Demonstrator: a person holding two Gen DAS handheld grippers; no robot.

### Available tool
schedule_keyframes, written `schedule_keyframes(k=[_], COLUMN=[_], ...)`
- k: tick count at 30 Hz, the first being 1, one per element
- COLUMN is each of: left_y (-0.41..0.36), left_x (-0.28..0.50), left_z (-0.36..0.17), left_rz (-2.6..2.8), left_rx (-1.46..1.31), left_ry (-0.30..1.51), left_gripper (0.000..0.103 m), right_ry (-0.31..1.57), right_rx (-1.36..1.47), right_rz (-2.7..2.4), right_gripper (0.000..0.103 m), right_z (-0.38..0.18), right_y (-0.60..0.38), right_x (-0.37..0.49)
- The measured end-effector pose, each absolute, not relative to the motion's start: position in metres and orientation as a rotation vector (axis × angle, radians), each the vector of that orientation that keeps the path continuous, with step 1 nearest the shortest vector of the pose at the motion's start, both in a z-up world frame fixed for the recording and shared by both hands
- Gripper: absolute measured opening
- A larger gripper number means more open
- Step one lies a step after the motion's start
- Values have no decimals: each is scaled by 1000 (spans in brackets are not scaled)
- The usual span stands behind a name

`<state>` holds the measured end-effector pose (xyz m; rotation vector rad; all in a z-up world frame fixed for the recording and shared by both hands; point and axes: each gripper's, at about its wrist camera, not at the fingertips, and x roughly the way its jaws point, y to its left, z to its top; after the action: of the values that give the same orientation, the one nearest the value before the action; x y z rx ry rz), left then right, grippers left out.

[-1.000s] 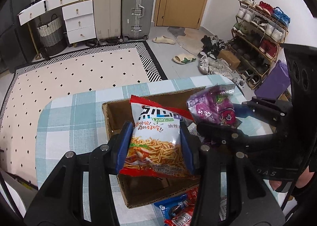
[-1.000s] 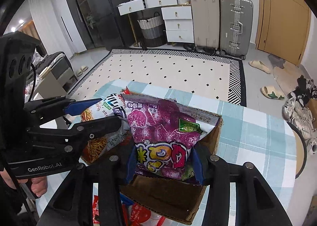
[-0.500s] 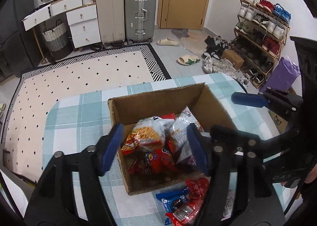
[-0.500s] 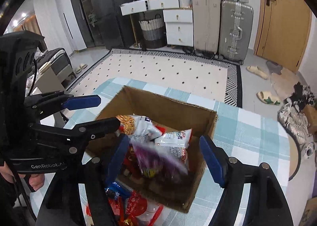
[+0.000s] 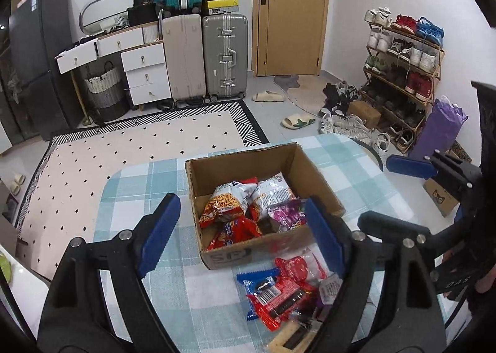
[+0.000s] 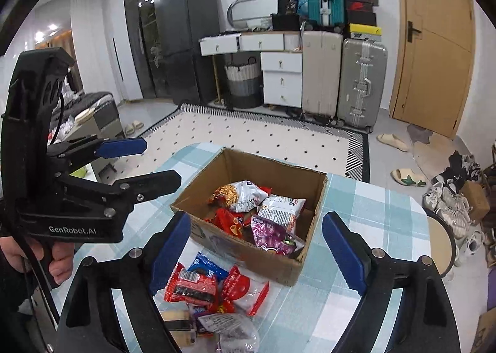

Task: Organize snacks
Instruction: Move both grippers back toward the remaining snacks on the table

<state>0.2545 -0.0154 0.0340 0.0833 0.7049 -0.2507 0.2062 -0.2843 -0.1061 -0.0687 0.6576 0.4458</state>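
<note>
An open cardboard box [image 5: 313, 179] stands on the teal checked tablecloth [image 5: 148, 185]. Inside lie an orange noodle-stick bag [image 5: 224, 204], a purple bag [image 5: 286, 215] and red packets. A pile of loose snacks [image 5: 279, 288] lies on the cloth in front of the box. My left gripper [image 5: 240, 202] hangs above and in front of the box, its jaws opening, with nothing between them. My right gripper [image 6: 255, 222] does the same beside it, jaws opening and empty. In the right wrist view the box [image 6: 269, 167], the purple bag [image 6: 272, 235] and the loose pile [image 6: 210, 288] show too.
The table's rounded far edge lies just beyond the box. Past it are a patterned rug [image 5: 139, 148], suitcases [image 5: 223, 55], white drawers and a shoe rack [image 5: 403, 74]. A person's hand [image 6: 59, 260] holds the left gripper's grip [image 6: 158, 164].
The left gripper let go of the noodle-stick bag and the right one of the purple bag; both bags now lie in the box. Both grippers drew back and up with jaws widening.
</note>
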Motion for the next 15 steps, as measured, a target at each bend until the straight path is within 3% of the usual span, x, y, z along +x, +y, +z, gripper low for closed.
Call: schedule_keyframes(k=[8,15], left_y=[-19,-16], left_x=[186,126], left_z=[68,71], left_rz=[-237,-233], left_rx=[86,61], left_ry=[627,549], left_gripper=[84,86], right_ry=[522,376], right_rx=[-23,-39], right_rz=[454,418], right_gripper=[100,102], right_z=[-90,-98], right_y=[-295,-297], right_x=[140,86])
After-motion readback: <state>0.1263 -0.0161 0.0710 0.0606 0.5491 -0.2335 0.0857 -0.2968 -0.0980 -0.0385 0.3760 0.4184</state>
